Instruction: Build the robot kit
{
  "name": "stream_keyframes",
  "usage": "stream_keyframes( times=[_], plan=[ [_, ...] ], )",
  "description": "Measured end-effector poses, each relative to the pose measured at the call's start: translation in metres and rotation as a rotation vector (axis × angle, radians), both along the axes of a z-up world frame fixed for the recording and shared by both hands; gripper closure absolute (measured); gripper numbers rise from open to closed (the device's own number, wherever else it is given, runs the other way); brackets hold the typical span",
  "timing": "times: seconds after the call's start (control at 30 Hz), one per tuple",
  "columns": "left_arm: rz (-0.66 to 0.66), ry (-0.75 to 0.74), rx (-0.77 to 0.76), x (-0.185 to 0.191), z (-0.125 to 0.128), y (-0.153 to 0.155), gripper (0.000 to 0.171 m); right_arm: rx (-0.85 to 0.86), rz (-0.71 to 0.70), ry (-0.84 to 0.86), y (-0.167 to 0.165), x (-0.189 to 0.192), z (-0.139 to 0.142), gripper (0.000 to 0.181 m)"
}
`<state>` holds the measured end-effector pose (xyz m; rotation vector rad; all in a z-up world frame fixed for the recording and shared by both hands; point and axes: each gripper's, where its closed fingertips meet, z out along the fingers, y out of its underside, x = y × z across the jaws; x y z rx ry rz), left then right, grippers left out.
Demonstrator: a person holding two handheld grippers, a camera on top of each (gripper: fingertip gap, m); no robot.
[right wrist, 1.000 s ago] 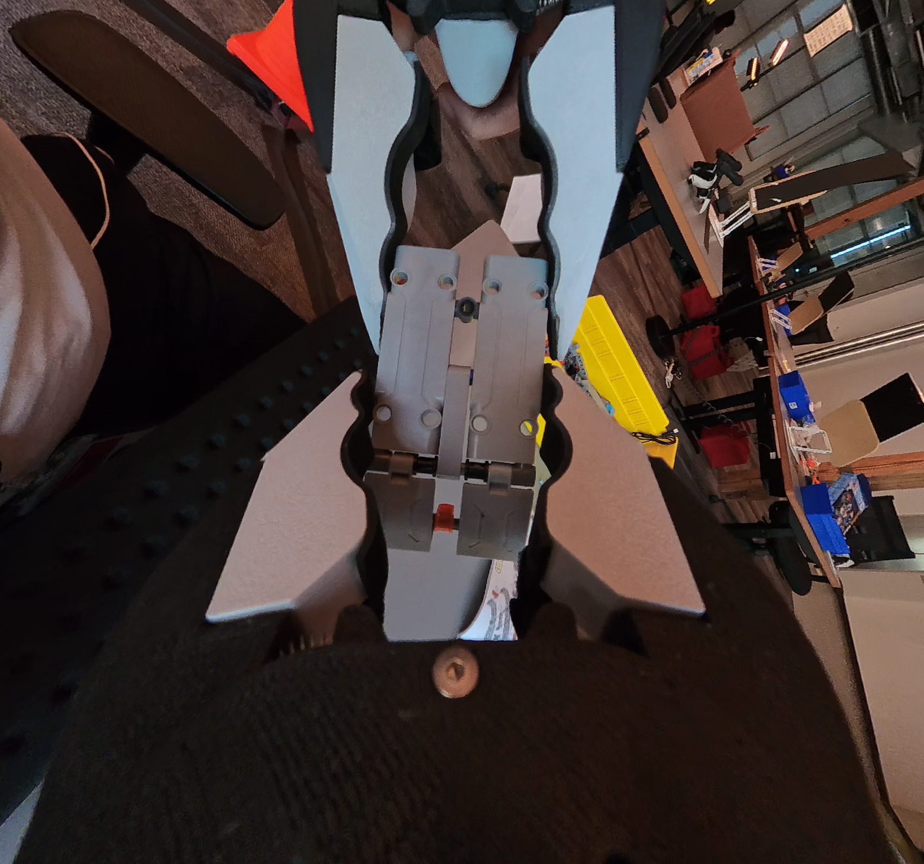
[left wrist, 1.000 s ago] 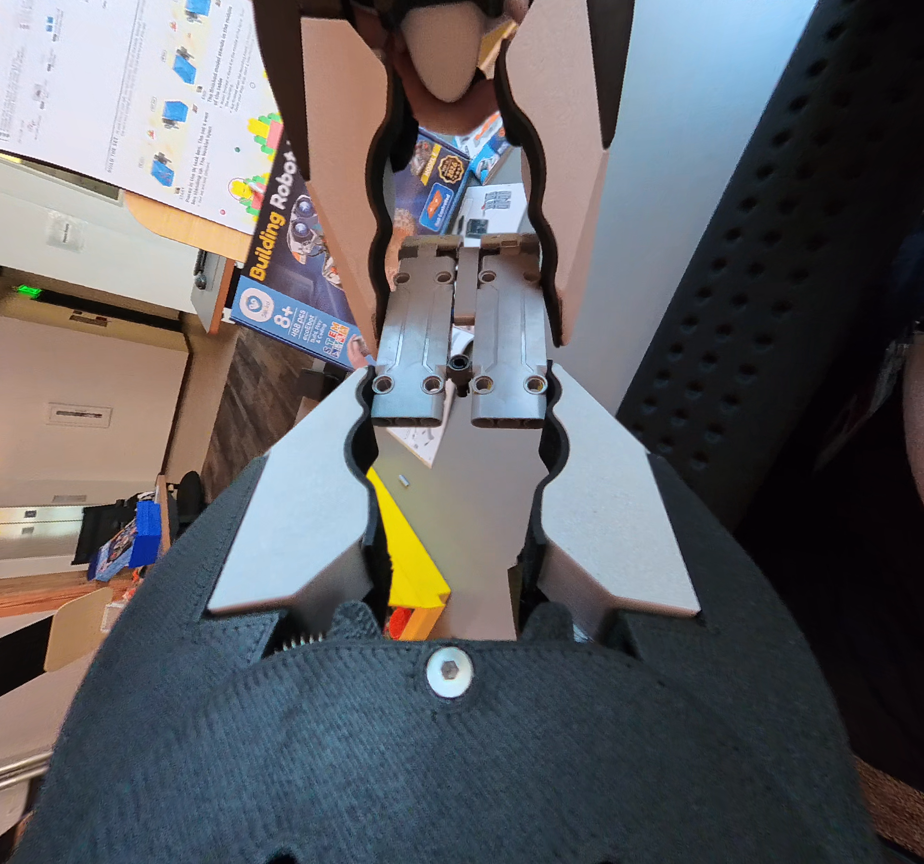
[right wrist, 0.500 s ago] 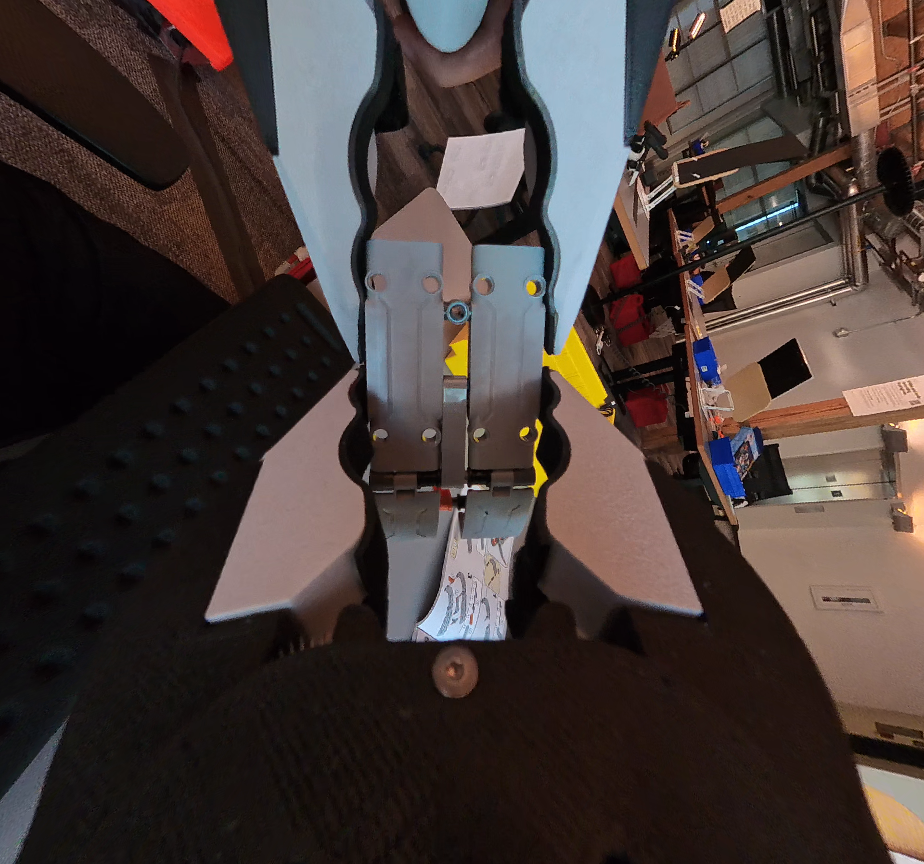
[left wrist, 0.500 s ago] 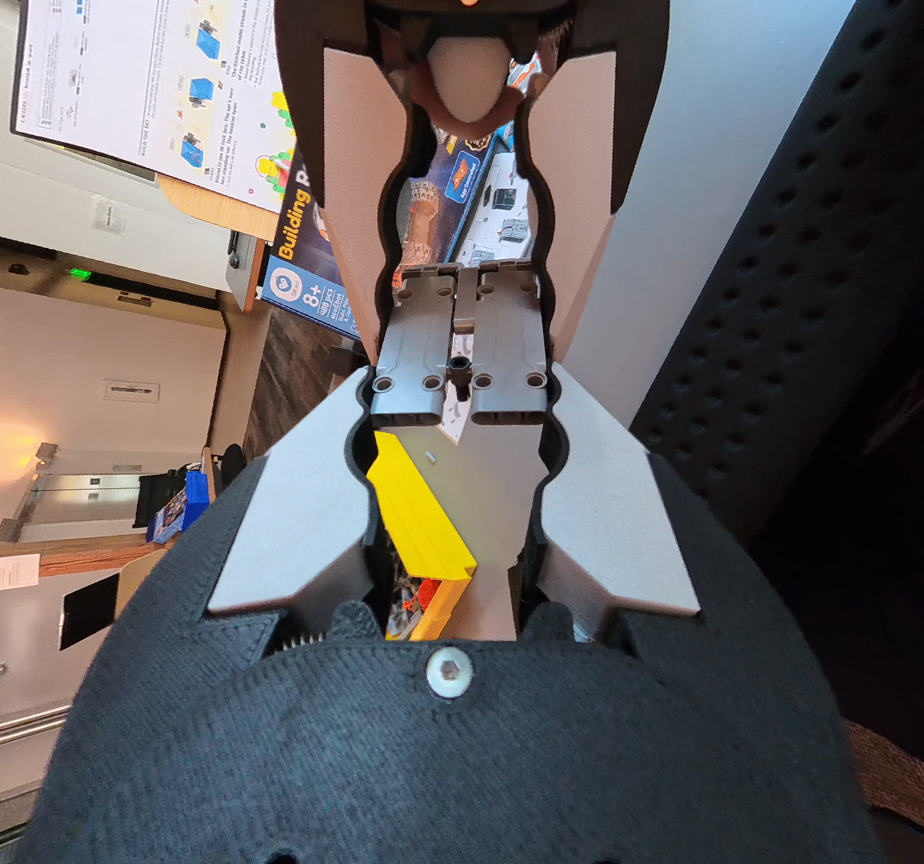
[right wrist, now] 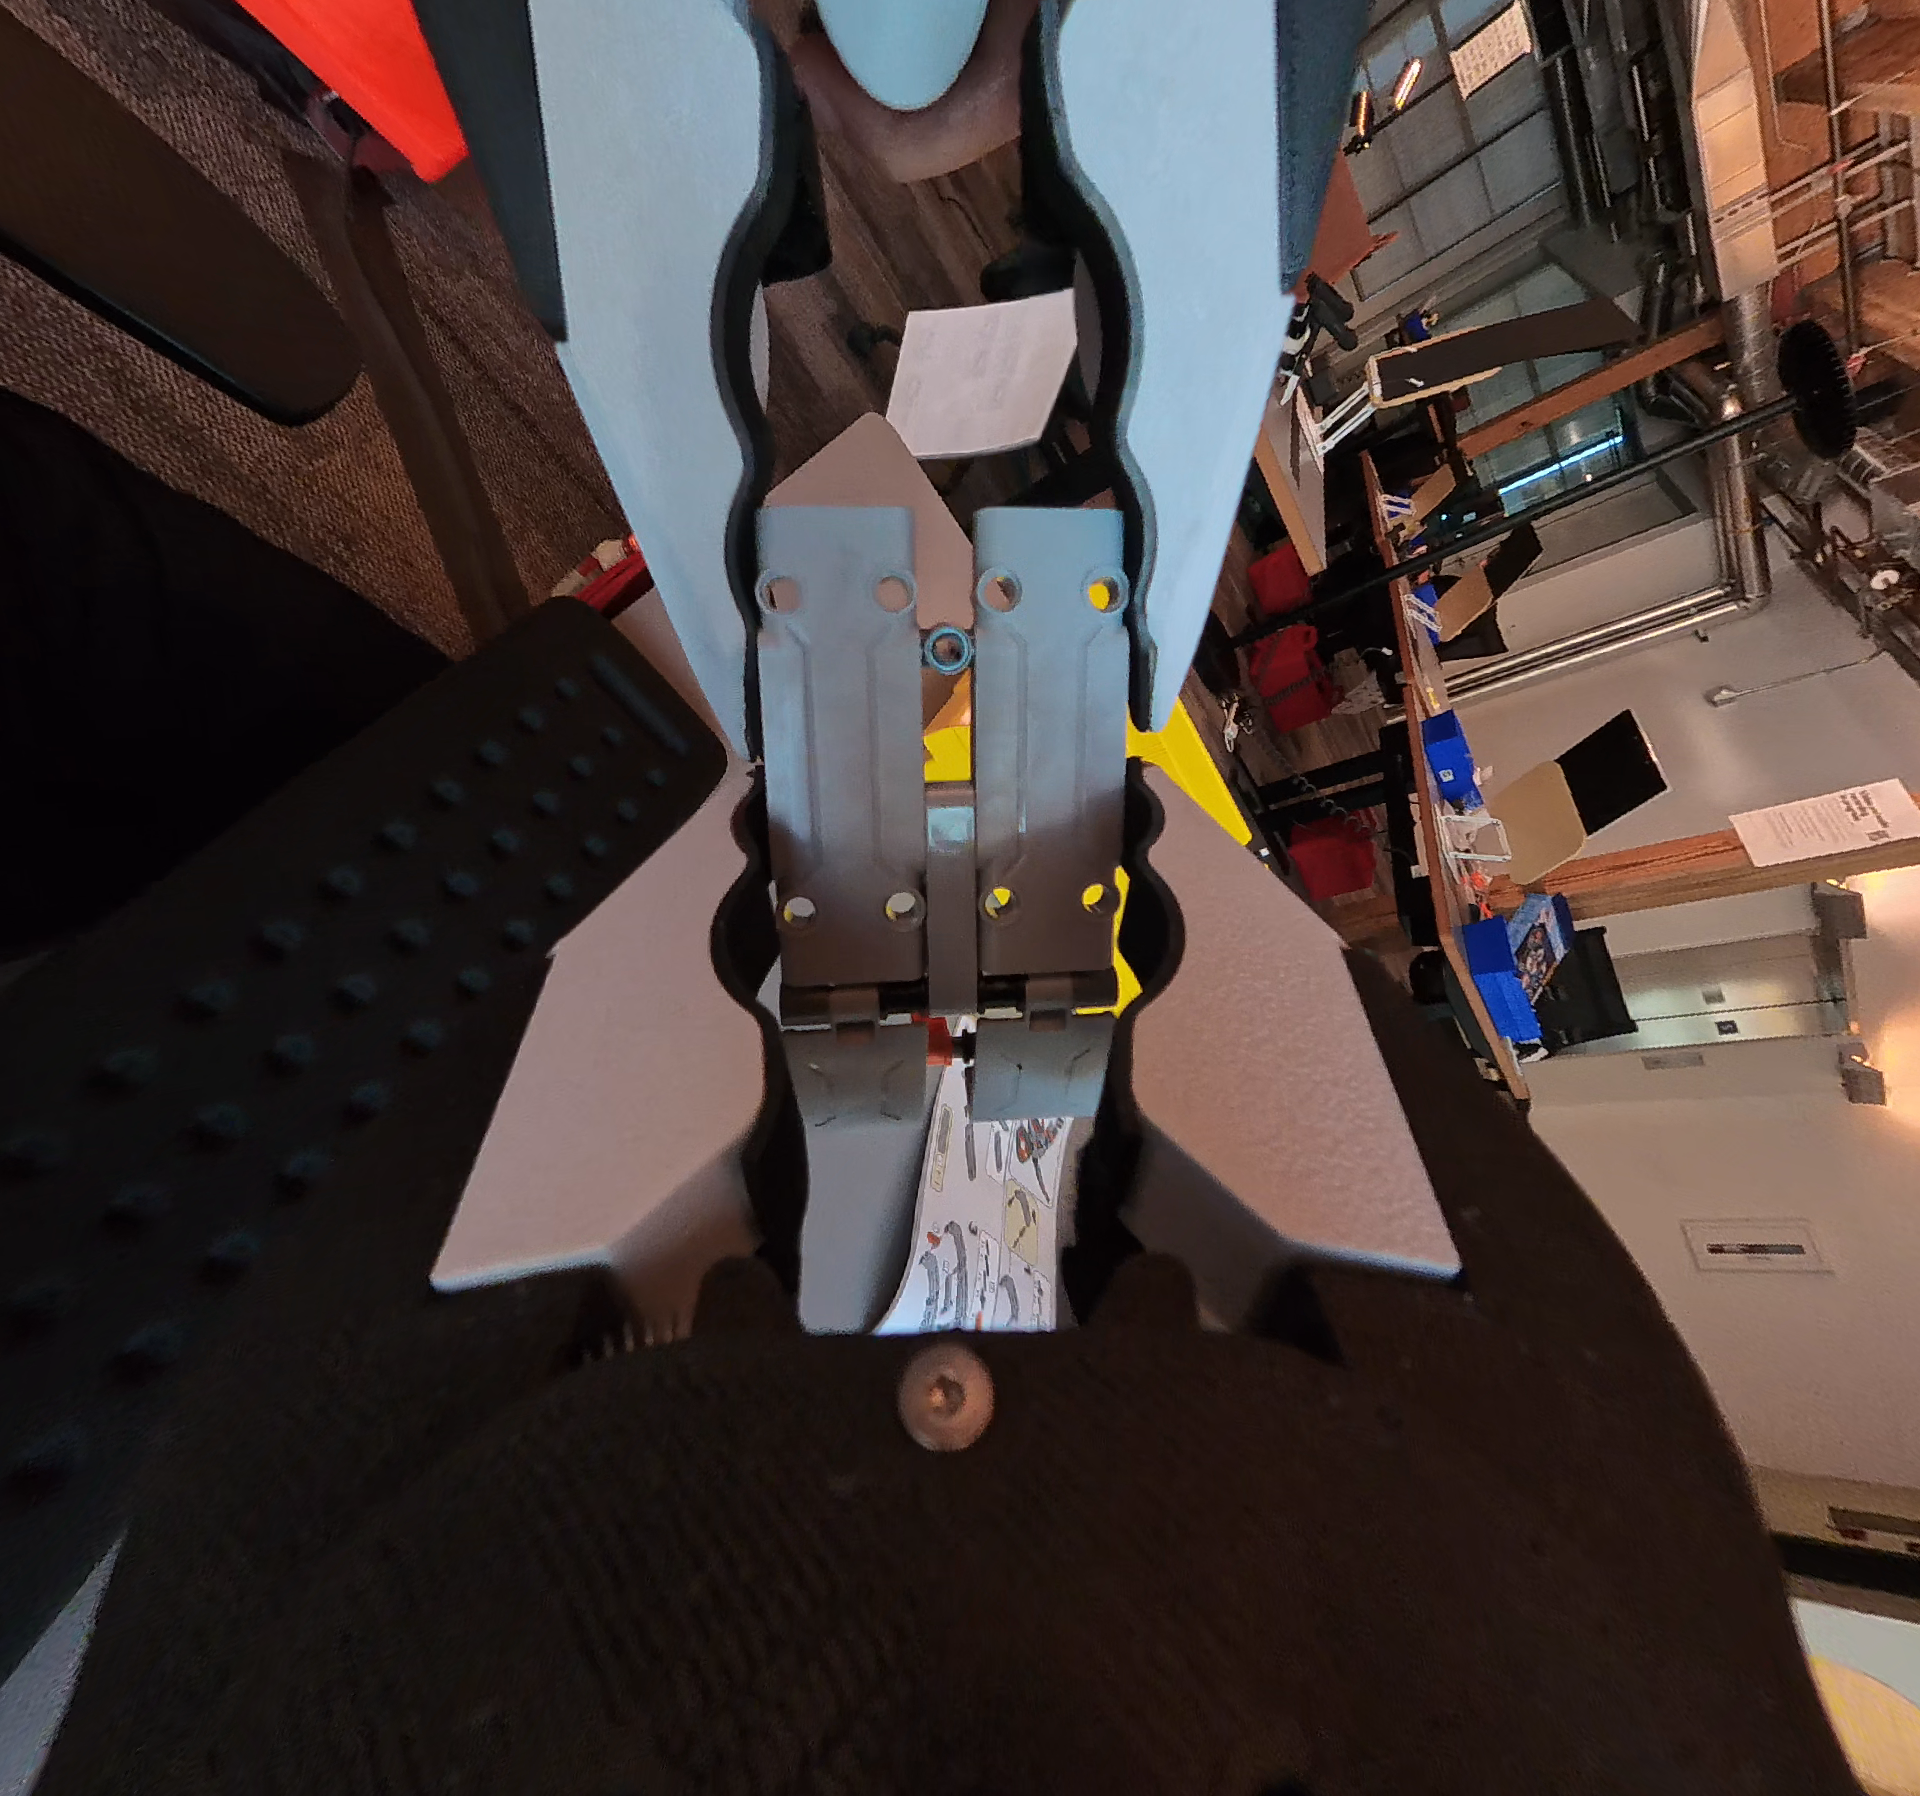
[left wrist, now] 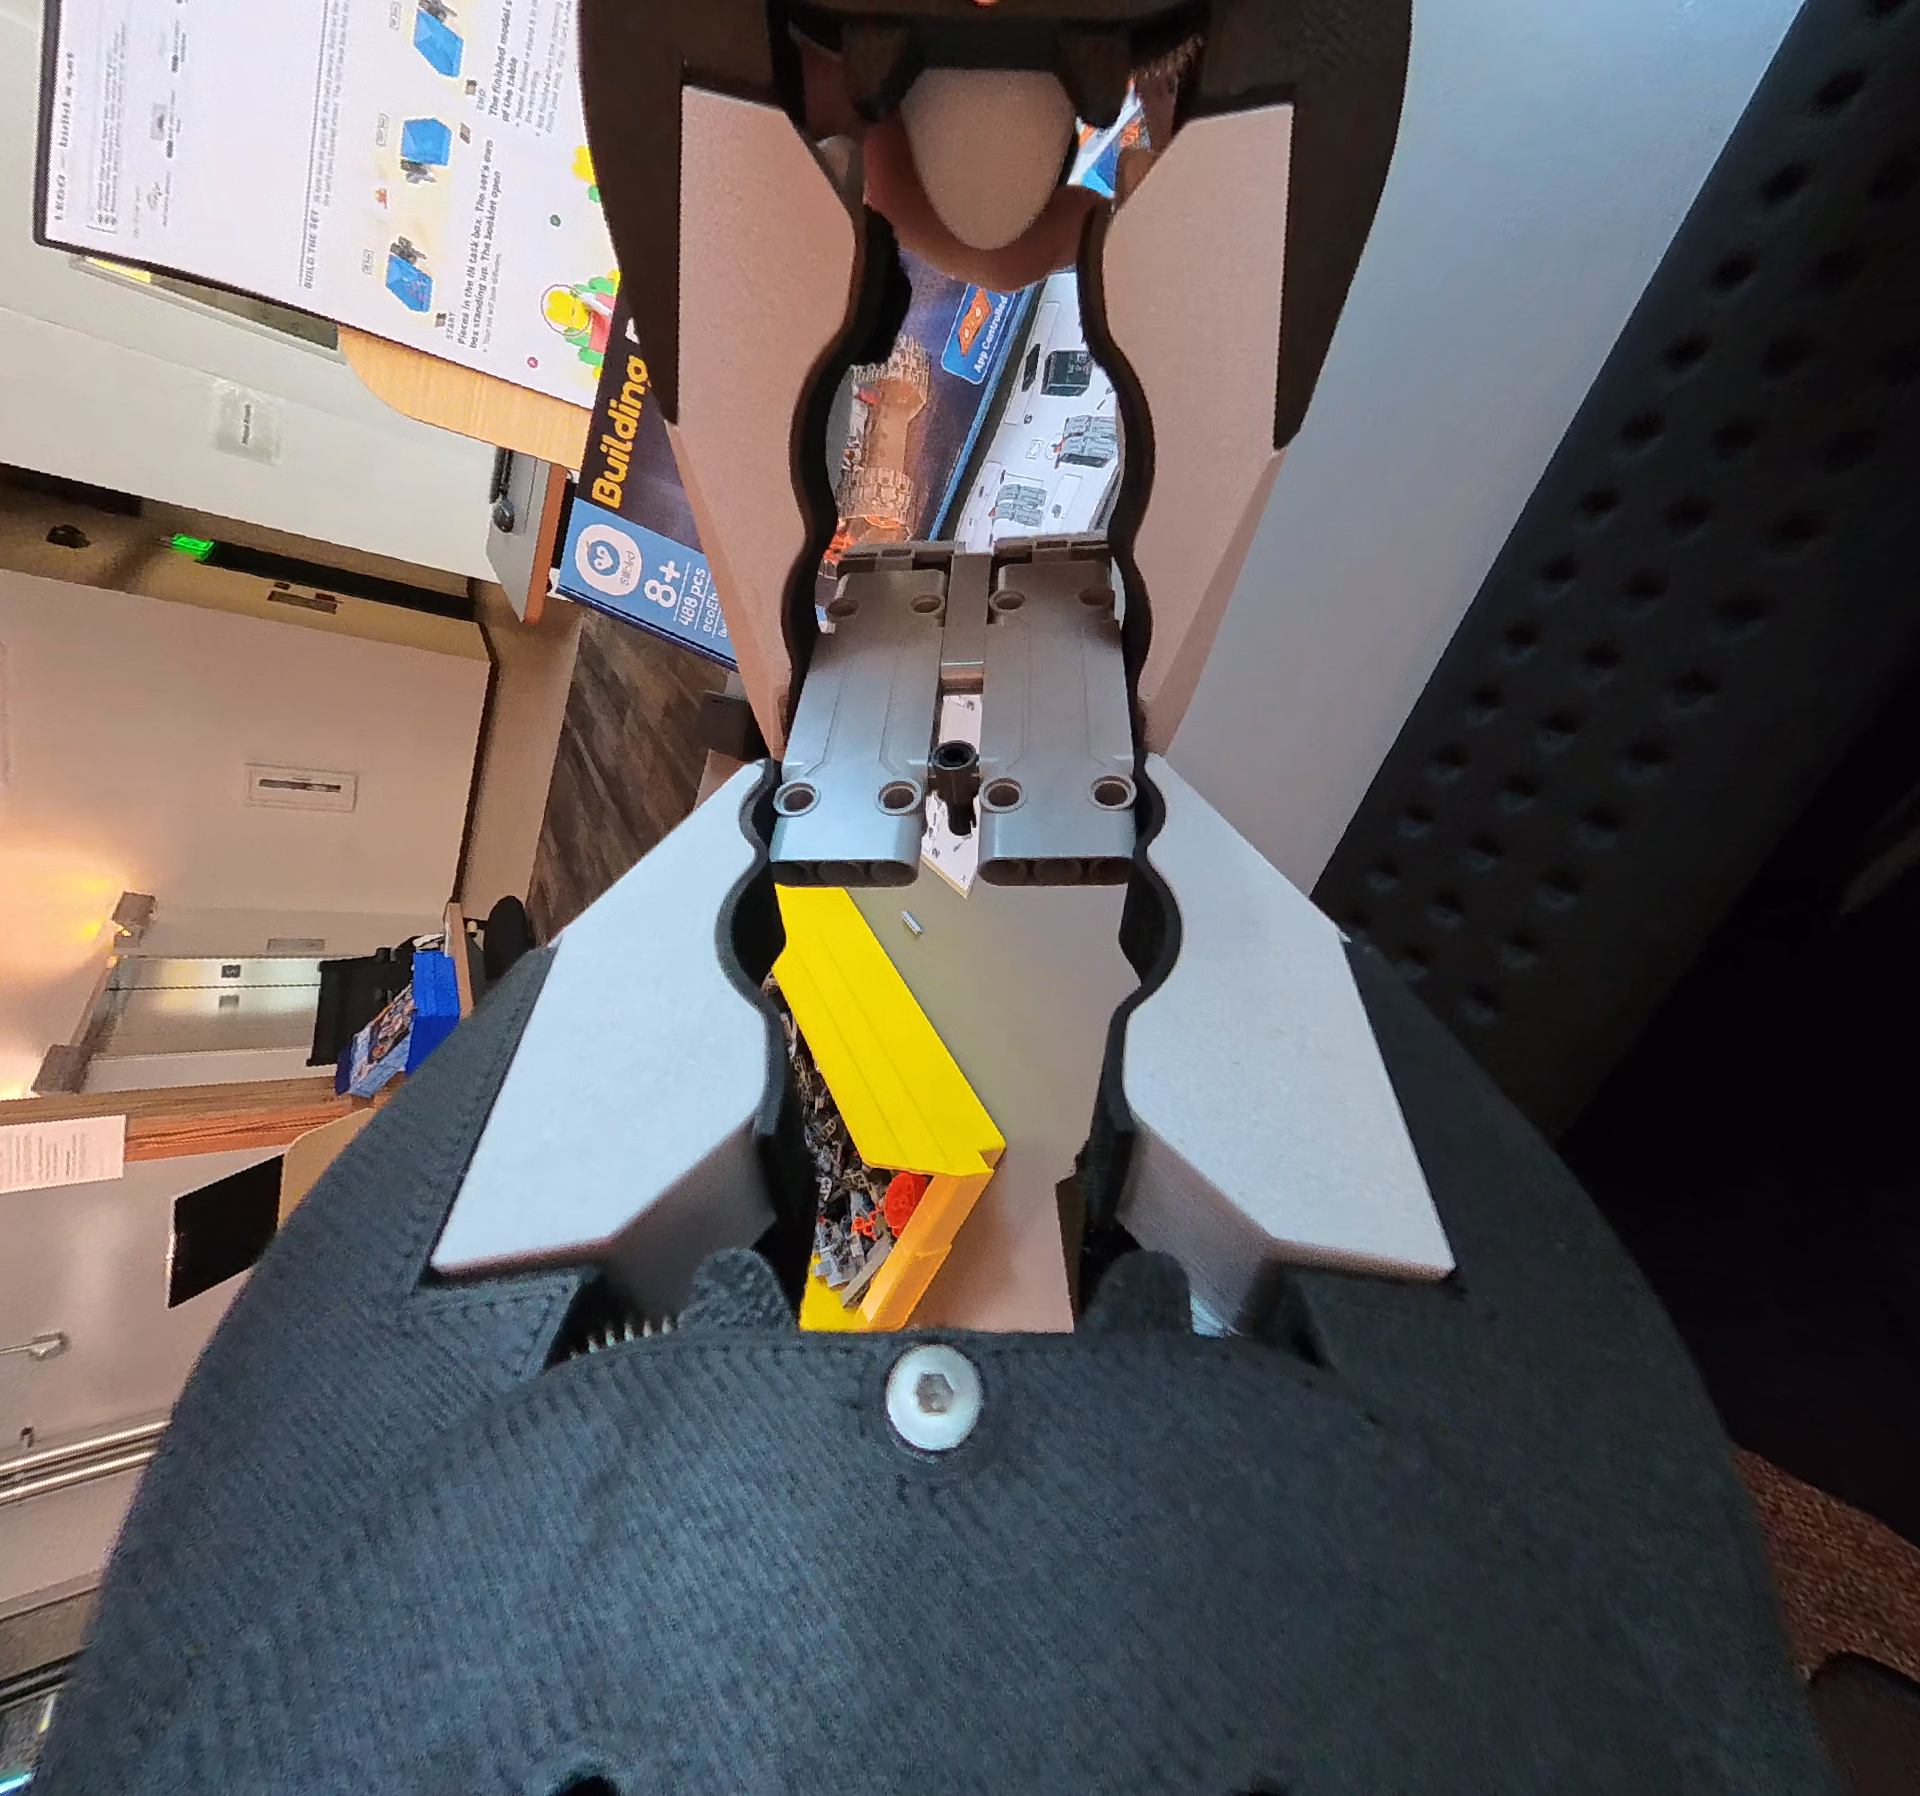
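I've got both grippers, left (left wrist: 951,811) and right (right wrist: 940,915), clamped on opposite ends of the grey panel assembly (left wrist: 951,707) (yellow bin (left wrist: 894,1050) just behind).

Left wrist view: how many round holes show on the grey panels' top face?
8 on the grey panels: four near the left tool, four at the far end; others may be hidden.

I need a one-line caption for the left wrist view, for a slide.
Both grippers, left and right, clamp one grey brick assembly from opposite ends above a yellow parts bin.
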<state>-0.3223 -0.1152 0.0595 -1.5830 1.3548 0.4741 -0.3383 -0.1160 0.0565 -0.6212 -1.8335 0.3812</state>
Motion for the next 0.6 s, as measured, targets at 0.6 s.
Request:
stream_keyframes(
  times=[0.6],
  plan=[
    [-0.057,-0.100,0.106,0.009,0.023,-0.007,0.107,0.069,0.109,0.184,-0.010,0.010,0.031,0.115]
  ],
)
